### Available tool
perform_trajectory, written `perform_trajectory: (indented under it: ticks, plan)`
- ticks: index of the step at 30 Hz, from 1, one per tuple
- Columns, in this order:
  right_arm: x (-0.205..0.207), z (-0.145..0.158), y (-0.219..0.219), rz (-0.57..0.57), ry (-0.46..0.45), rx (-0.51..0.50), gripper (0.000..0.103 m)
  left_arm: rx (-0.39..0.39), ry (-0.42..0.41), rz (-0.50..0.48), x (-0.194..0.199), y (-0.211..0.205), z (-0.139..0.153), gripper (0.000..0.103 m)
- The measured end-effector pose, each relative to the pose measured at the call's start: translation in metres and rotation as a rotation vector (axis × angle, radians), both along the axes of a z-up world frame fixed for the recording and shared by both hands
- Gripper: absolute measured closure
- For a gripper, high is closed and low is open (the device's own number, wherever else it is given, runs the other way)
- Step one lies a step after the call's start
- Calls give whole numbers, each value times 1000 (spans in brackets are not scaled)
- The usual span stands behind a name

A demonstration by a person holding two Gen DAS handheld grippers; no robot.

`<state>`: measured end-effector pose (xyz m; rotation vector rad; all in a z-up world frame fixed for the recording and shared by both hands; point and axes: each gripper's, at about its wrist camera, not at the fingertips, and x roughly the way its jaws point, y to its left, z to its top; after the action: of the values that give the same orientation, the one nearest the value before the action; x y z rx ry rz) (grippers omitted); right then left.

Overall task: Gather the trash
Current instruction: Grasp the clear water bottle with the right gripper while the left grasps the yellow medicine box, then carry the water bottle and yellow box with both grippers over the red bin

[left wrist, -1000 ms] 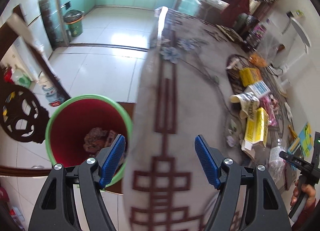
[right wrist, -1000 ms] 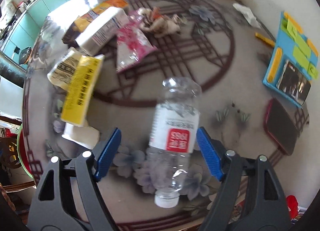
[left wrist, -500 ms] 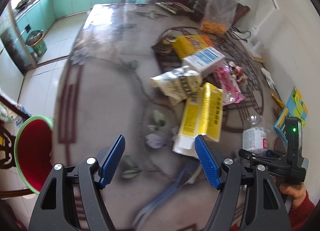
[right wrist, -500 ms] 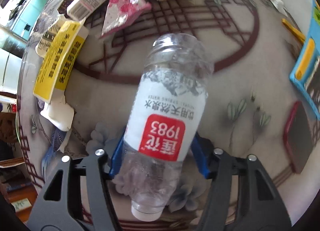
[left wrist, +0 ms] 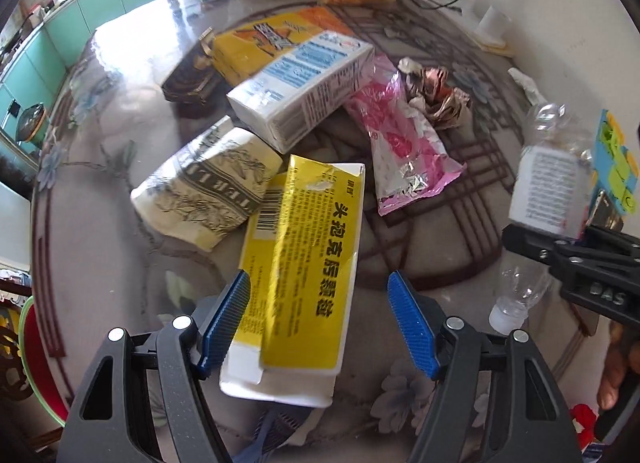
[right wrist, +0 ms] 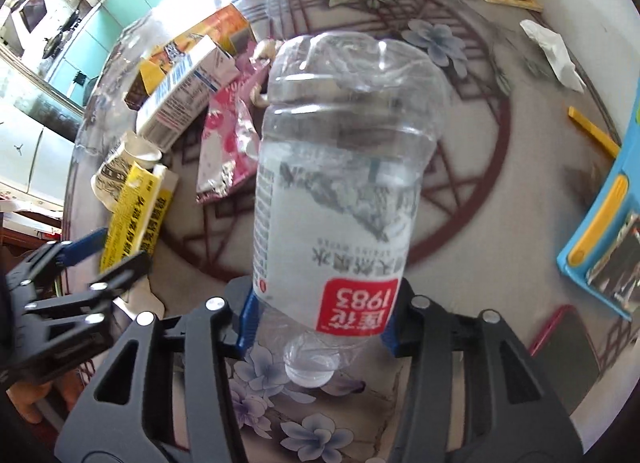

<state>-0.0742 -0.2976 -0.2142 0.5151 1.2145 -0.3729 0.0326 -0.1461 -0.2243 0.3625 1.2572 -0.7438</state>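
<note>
A flattened yellow box (left wrist: 304,263) lies on the patterned table (left wrist: 120,263), between the blue pads of my left gripper (left wrist: 320,321). Its jaws are closing; the left pad sits at the box's edge and the right pad stands clear of it. My right gripper (right wrist: 320,327) is closing on a clear plastic bottle (right wrist: 340,183) with a red and white label. Both pads press its sides near the neck, cap towards the camera. In the left wrist view the bottle (left wrist: 548,191) is at the right, gripped and tilted.
More litter lies behind the yellow box: a white and blue carton (left wrist: 300,91), a pink wrapper (left wrist: 404,151), crumpled foil (left wrist: 436,95), a beige printed bag (left wrist: 204,187). A red bin with a green rim (left wrist: 36,363) stands off the table's left edge. A blue tray (right wrist: 600,223) and a phone (right wrist: 568,347) lie right.
My left gripper swept from above the red bin across the table to the yellow box. My right gripper closed on the bottle and tipped it up.
</note>
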Motion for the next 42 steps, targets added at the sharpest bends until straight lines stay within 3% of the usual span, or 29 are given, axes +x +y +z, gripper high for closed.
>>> perform_trajectory:
  ticks: [1,2,3,6,24,42]
  plan:
    - [2,1,-3,3,-4,3,57,10,3,0,0,-2,-3,43]
    - [1,2,-5,6,-7,5,57,17,11,4,1,-3,-6,56]
    - [0,2,-6,8,-11,9,57,23,24,15,3,-3,-9,63]
    - [5,4,-9,12,-17,15,57,5,32,29,4,0,-9,67]
    - [25,22,9,62,-71,14,57,-130,-66,101,-18,56,56,67]
    - [46,41,67,158,-93,-17,57,-163,-120,243,-9,129,68,67]
